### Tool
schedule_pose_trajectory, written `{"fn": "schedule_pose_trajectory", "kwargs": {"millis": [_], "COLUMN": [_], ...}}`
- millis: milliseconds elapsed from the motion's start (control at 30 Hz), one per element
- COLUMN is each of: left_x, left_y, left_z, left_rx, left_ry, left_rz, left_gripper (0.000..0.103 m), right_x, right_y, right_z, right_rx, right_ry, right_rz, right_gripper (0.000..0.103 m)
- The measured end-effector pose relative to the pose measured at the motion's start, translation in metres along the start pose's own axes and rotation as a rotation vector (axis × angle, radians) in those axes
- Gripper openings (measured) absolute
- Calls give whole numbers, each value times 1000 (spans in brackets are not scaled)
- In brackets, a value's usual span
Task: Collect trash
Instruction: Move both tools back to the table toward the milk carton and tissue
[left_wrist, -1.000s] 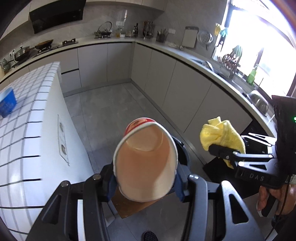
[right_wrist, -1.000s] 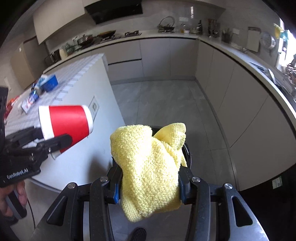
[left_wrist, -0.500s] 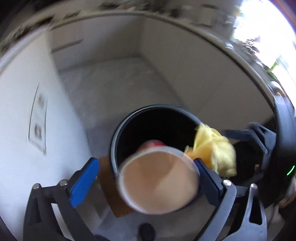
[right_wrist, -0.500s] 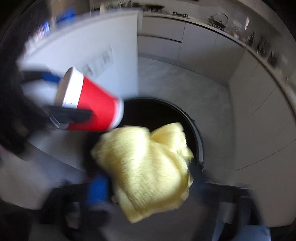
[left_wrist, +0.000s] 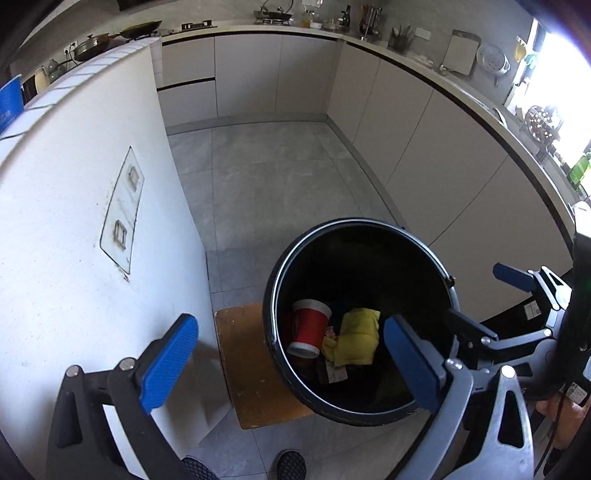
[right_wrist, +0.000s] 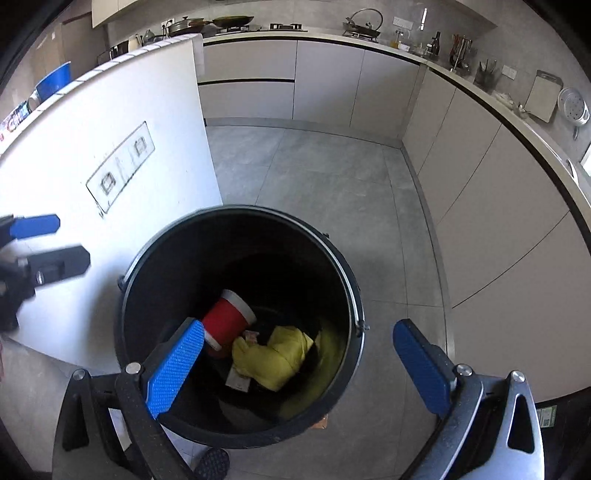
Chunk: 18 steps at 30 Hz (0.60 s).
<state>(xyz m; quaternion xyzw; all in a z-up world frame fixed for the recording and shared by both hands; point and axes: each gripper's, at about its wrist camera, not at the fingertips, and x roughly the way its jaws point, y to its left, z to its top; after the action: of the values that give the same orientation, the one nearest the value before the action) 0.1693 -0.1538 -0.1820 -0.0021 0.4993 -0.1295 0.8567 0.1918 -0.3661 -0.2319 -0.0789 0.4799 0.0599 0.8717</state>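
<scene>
A black trash bin (left_wrist: 280, 266) (right_wrist: 236, 214) stands on the grey floor beside the white island. At its bottom lie a red paper cup (left_wrist: 308, 326) (right_wrist: 225, 325) on its side and a yellow cloth (left_wrist: 356, 336) (right_wrist: 273, 356), side by side among scraps of paper. My left gripper (left_wrist: 291, 363) hangs open above the bin's near rim, nothing between its blue pads. My right gripper (right_wrist: 301, 365) is open too, straddling the bin's opening from above, empty. Each gripper shows at the edge of the other's view.
The white island wall (left_wrist: 74, 221) with a socket plate rises close on the left. A brown board (left_wrist: 251, 365) lies under the bin. Grey cabinets (right_wrist: 480, 177) run along the back and right. Shoe tips (left_wrist: 291, 465) show at the bottom edge.
Both grippers sank toward the bin and opened. The red cup left my left gripper and the yellow cloth left my right one; both now lie at the bottom of the bin.
</scene>
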Motion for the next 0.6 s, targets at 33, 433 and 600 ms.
{"fn": "schedule_pose_trajectory", "kwargs": {"millis": [33,433,600], "left_x": [-3,-40,-72], "left_y": [-2,1,5], "left_z": [-1,-2,-1], "left_rx": [3,19,28], "left_ry": [-2,-71,-117], "left_rz": [0,-2,7], "left_gripper": [101,101,101], "right_x": [-2,-50,-79], "right_y": [0,20,29], "right_z": [2,14,20], "right_rx": [3,6,19], "right_ry": [-4,-70,-111], "right_rz": [1,-36,-51], "right_gripper": [103,103,103]}}
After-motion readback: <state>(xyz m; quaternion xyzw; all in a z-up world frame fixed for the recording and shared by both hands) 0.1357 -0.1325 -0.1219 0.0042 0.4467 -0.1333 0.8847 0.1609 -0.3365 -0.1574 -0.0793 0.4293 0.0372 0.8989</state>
